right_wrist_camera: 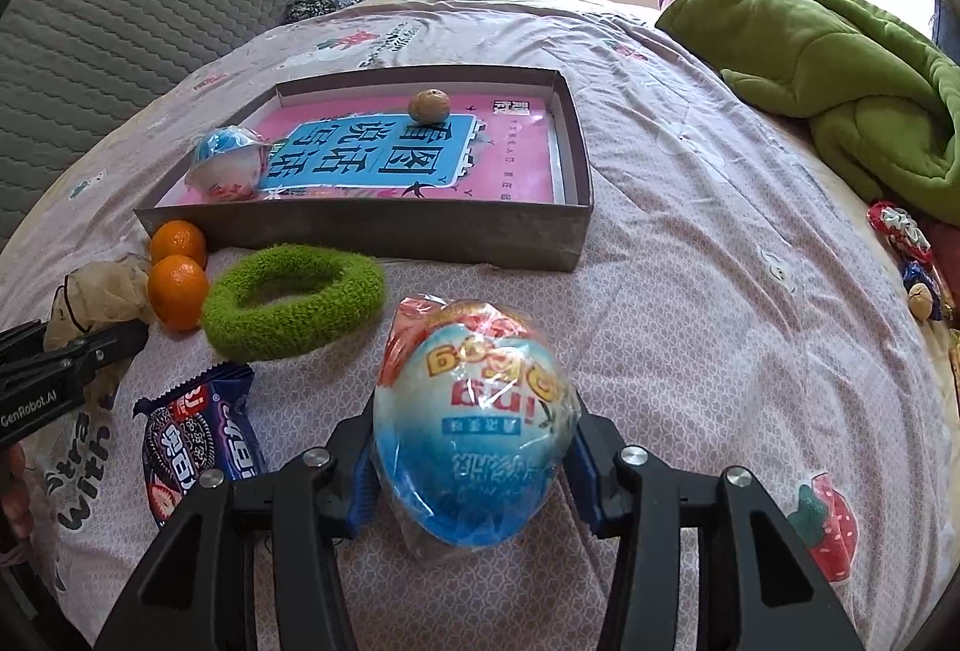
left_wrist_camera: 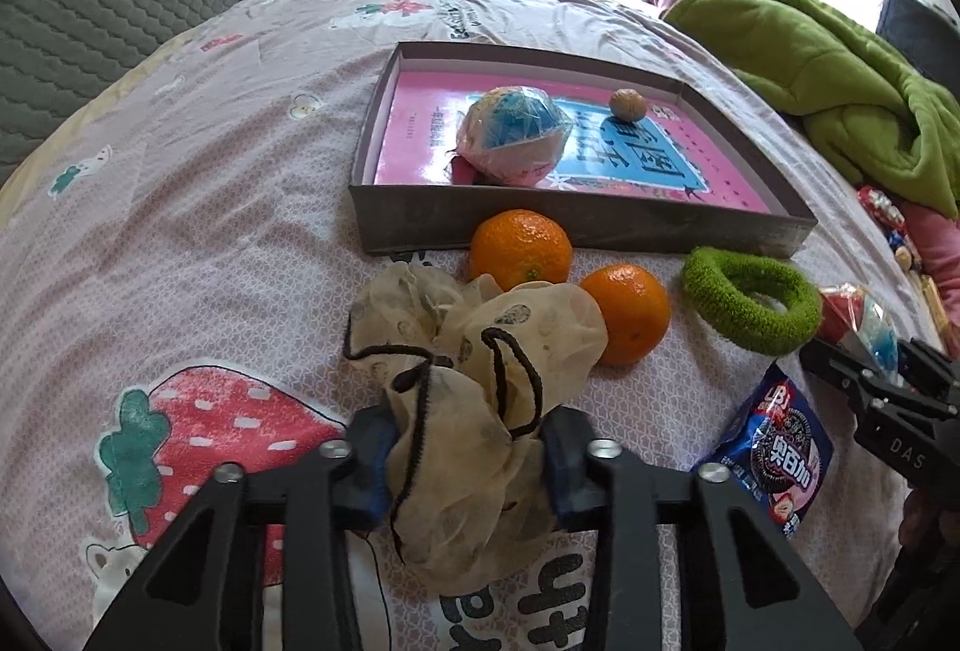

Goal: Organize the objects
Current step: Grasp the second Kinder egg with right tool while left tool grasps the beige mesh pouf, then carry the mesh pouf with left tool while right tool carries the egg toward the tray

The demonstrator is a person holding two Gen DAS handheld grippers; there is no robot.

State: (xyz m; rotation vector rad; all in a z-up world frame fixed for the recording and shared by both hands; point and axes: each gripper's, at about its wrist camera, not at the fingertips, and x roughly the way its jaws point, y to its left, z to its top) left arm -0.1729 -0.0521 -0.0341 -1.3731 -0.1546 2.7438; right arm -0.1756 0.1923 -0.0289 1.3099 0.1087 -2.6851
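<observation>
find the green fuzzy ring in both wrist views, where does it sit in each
Left wrist view: the green fuzzy ring lies right of centre, right of the two oranges, just in front of the grey box.
Right wrist view: the same ring lies left of centre, right of the oranges, in front of the box's near wall.
Shared landmark: the grey box with the pink book inside.
</observation>
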